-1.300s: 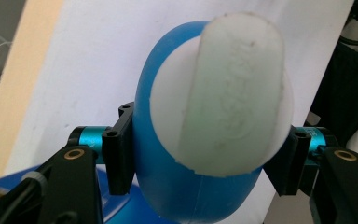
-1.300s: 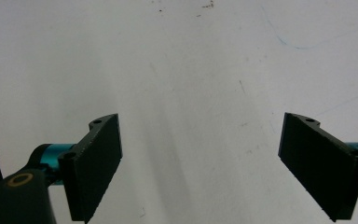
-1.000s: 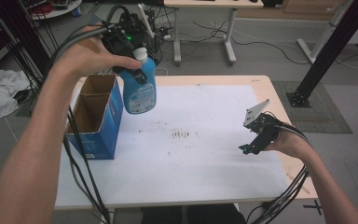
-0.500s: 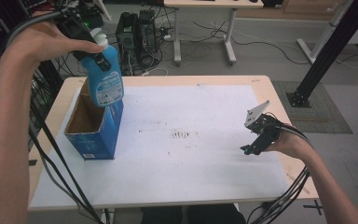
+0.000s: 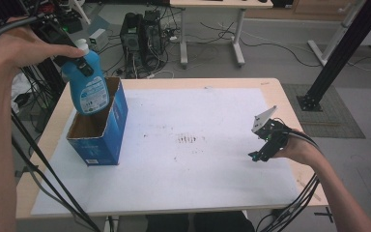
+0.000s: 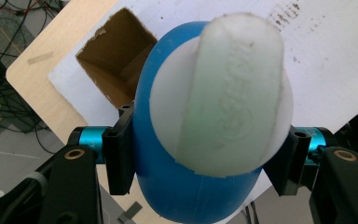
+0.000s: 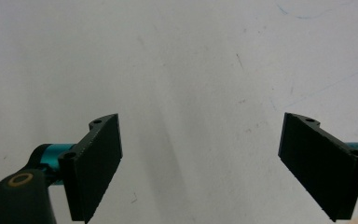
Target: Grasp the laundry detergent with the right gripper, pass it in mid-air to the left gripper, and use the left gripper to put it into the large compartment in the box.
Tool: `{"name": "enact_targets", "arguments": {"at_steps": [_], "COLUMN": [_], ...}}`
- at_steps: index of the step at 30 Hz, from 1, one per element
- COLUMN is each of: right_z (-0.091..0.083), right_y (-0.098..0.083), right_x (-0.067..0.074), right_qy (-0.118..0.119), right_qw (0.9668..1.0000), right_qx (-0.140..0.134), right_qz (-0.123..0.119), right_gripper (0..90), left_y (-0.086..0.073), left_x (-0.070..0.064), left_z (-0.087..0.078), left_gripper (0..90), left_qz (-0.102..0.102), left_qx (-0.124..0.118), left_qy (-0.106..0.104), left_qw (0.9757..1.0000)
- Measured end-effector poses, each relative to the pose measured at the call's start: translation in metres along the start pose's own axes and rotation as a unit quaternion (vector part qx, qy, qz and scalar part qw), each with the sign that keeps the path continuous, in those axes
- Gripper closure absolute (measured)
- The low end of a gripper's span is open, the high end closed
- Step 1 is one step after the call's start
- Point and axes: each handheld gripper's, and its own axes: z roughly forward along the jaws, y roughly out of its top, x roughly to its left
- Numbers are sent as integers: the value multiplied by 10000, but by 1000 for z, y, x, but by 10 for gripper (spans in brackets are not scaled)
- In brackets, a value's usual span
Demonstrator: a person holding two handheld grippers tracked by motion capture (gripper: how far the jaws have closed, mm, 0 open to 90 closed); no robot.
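My left gripper (image 6: 205, 163) has its fingers (image 6: 121, 158) clamped on the shoulders of a blue plastic bottle with a white cap (image 5: 88, 84), held tilted above the open top of a blue cardboard box (image 5: 101, 133) at the bench's (image 5: 222, 193) left side. My right gripper (image 5: 265, 145) rests low over the white sheet (image 7: 177, 70), fingers (image 7: 95, 163) spread wide and empty, well apart from the box.
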Motion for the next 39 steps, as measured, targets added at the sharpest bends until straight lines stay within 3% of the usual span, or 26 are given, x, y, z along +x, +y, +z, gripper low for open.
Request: {"name": "enact_targets", "arguments": {"at_steps": [2, 3, 4, 10, 14, 39], "right_z": [2, 2, 3, 3, 3, 12], "right_y": [-1, 0, -1, -1, -2, -3], "right_x": [1, 0, 2, 2, 4, 4], "right_qy": [3, -1, 16, -5, 3, 89], "right_qw": [10000, 9999, 10000, 10000, 10000, 9999], "right_qx": [-43, -13, -30, 0, 62, 91], "right_qz": [24, -101, 8, -61, 49, -112], "right_gripper": [126, 126, 126, 126, 126, 126], "left_y": [-3, -5, -6, -14, -18, -53], "left_x": [3, 4, 5, 10, 12, 18], "left_z": [3, 6, 8, 23, 36, 126], "left_gripper": [374, 373, 373, 373, 374, 373], "left_qz": [-46, -70, -85, -125, -140, 163], "left_qx": [-14, 0, 1, -6, 1, 275], "left_qy": [-37, -61, -71, -140, -170, -485], "left_qw": [10000, 10000, 9999, 9998, 9998, 9983]}}
